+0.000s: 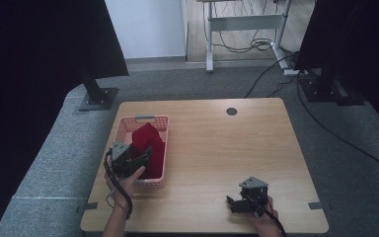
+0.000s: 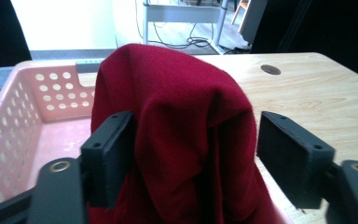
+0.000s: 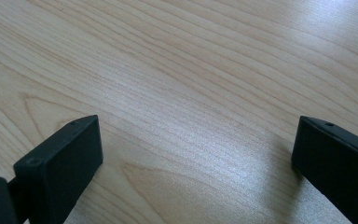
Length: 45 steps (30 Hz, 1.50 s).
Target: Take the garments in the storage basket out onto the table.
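A dark red cloth [image 1: 148, 143] stands bunched up in a pink perforated basket [image 1: 143, 119] at the table's left side. My left gripper [image 1: 143, 154] reaches into the basket from the near end. In the left gripper view the cloth [image 2: 182, 116] rises between the jaws of the left gripper [image 2: 196, 140]; the left pad [image 2: 109, 154] touches the fabric, while the right pad [image 2: 289, 154] stands just off it. My right gripper [image 1: 232, 203] rests near the table's front edge, pointing left. The right gripper [image 3: 196, 149] is open over bare wood, with nothing between its jaws.
The wooden table [image 1: 227, 148] has a round cable hole [image 1: 231, 111] near its far edge. Dark panels on metal feet [image 1: 97, 98] stand beyond the far corners. A desk frame with cables [image 1: 246, 29] stands farther back on the floor.
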Tool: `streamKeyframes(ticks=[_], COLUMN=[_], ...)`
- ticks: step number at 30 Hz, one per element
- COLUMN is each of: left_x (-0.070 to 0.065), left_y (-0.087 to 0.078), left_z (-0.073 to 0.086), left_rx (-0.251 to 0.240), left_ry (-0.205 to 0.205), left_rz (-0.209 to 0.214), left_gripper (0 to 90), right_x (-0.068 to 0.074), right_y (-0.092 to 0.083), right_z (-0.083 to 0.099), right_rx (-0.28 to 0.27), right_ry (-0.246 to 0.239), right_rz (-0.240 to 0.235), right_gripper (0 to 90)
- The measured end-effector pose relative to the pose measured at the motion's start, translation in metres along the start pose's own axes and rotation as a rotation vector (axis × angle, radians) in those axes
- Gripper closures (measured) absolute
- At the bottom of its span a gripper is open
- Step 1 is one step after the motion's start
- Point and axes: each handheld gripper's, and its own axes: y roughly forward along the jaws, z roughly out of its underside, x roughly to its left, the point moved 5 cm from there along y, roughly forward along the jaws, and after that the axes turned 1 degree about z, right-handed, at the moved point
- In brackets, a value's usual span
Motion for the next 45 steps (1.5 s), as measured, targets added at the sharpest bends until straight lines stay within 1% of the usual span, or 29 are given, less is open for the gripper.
streamKeyframes(ticks=[3, 7, 12, 14, 17, 18, 20, 22, 24, 28, 31, 34, 37, 40, 41, 45], left_x=[0.003, 0.008, 0.015, 0.017, 0.018, 0.017, 0.016, 0.015, 0.015, 0.017, 0.022, 0.024, 0.024, 0.022, 0.023, 0.026], left_y=[0.0, 0.003, 0.005, 0.006, 0.008, 0.009, 0.009, 0.01, 0.011, 0.011, 0.01, 0.009, 0.009, 0.009, 0.009, 0.008], left_z=[0.001, 0.002, 0.004, 0.003, 0.002, 0.001, 0.0, 0.0, 0.0, -0.001, 0.0, 0.0, 0.001, 0.001, 0.001, 0.002], left_rx=[0.002, 0.017, 0.016, 0.018, 0.019, 0.022, 0.02, 0.018, 0.002, -0.003, -0.018, -0.035, -0.049, -0.049, -0.05, -0.066], left_ry=[-0.007, -0.02, -0.04, -0.044, -0.049, -0.046, -0.024, -0.011, -0.01, -0.013, -0.055, -0.069, -0.074, -0.05, -0.049, -0.068], left_rz=[0.002, 0.0, 0.013, 0.034, 0.058, 0.062, 0.061, 0.069, 0.077, 0.1, 0.126, 0.136, 0.143, 0.154, 0.154, 0.164], left_gripper=[33.8, 35.6, 42.4, 47.7, 53.3, 54.4, 59.4, 63.3, 65.7, 67.2, 67.8, 69.9, 70.5, 71.1, 71.3, 71.4], right_x=[0.0, 0.0, 0.0, 0.0, -0.001, -0.001, -0.001, -0.001, -0.001, 0.0, 0.0, 0.0, 0.0, 0.0, 0.0, 0.0], right_y=[0.0, 0.0, 0.0, 0.0, 0.0, 0.0, 0.0, 0.0, 0.0, 0.0, 0.0, 0.0, 0.0, 0.0, 0.0, 0.0], right_z=[0.0, 0.0, 0.0, 0.0, 0.0, 0.0, 0.0, 0.0, 0.0, 0.0, 0.0, 0.0, 0.0, 0.0, 0.0, 0.0], right_rx=[0.0, 0.0, 0.0, 0.0, 0.001, 0.0, 0.001, 0.001, 0.001, 0.0, 0.0, 0.0, 0.0, 0.0, 0.0, 0.0], right_ry=[0.0, 0.002, 0.002, 0.003, 0.005, 0.006, 0.007, 0.007, 0.007, 0.002, -0.001, -0.003, -0.003, -0.003, -0.003, -0.003], right_rz=[0.0, 0.0, 0.002, 0.003, 0.005, 0.006, 0.007, 0.007, 0.006, 0.001, -0.002, -0.004, -0.004, -0.004, -0.004, -0.004], right_gripper=[1.5, 1.6, 1.5, 1.5, 1.5, 1.5, 1.5, 1.5, 1.5, 1.6, 1.5, 1.5, 1.5, 1.5, 1.5, 1.5])
